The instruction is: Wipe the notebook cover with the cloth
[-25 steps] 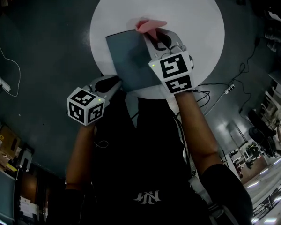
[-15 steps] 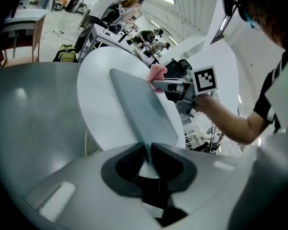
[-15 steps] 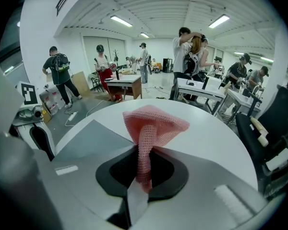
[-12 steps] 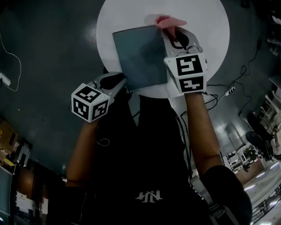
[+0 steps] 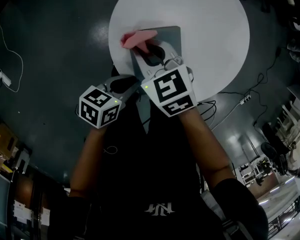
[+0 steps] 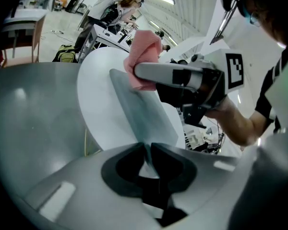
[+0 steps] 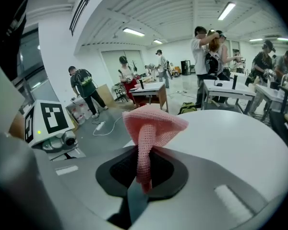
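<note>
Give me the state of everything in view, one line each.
notebook: closed, flat on the table, near corner clamped.
cloth: bunched, pressed at the notebook's far left corner.
left gripper: shut on the notebook.
right gripper: shut on the cloth.

1. Left gripper [image 6: 147, 150]: jaws nearly together, pinching the near edge of the notebook [image 6: 139, 114]; it points forward and down.
2. Left marker cube [image 5: 101, 106]: sits at the rear of that gripper, below and left of the right one.
3. Left forearm [image 5: 87, 159]: bare, reaching forward from the torso.
4. Right gripper [image 7: 143, 162]: jaws clamped on a fold of the pink cloth [image 7: 153, 121]; it is angled down and toward the left.
5. Right marker cube [image 5: 169, 91]: just beside the left gripper's body.
6. Right forearm [image 5: 202, 139]: bare, extended forward and slanting inward.
</note>
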A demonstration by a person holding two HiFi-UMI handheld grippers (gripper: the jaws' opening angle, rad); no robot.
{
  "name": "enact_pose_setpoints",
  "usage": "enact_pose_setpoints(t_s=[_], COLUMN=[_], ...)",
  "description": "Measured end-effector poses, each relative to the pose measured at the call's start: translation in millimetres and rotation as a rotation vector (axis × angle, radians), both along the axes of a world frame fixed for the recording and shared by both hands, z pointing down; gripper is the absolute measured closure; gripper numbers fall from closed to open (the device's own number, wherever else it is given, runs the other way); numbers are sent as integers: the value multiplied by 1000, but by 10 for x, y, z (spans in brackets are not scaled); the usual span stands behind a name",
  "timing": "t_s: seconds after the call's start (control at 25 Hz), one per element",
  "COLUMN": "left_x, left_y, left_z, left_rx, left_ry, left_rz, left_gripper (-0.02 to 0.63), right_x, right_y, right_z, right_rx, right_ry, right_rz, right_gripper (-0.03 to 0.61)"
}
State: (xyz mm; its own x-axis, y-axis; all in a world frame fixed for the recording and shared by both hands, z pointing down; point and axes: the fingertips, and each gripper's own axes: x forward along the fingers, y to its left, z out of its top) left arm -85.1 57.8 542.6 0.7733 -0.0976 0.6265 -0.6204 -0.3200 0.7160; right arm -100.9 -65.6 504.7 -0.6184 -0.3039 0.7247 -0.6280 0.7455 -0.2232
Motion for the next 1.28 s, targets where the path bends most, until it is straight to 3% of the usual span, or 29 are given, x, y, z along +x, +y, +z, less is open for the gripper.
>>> enact_pose_setpoints(t_s=[0.16,0.4,1.28], left_x=[-27,-37,9], left_y=[17,16,13], left_z=[-5,1,-6], left_rx=[5,13,17], left_ry=[-1,-4,-14], left_rz=[-1,-4,-13], left_gripper=[561,561,560], right_x=[-205,-224,955], right_y=[201,248,101], right_z=[185,249,262], right_rx=[-45,-27,-19], right_ry=[22,66,165], right_rz=[-45,-62,104], right_gripper=[545,546,548])
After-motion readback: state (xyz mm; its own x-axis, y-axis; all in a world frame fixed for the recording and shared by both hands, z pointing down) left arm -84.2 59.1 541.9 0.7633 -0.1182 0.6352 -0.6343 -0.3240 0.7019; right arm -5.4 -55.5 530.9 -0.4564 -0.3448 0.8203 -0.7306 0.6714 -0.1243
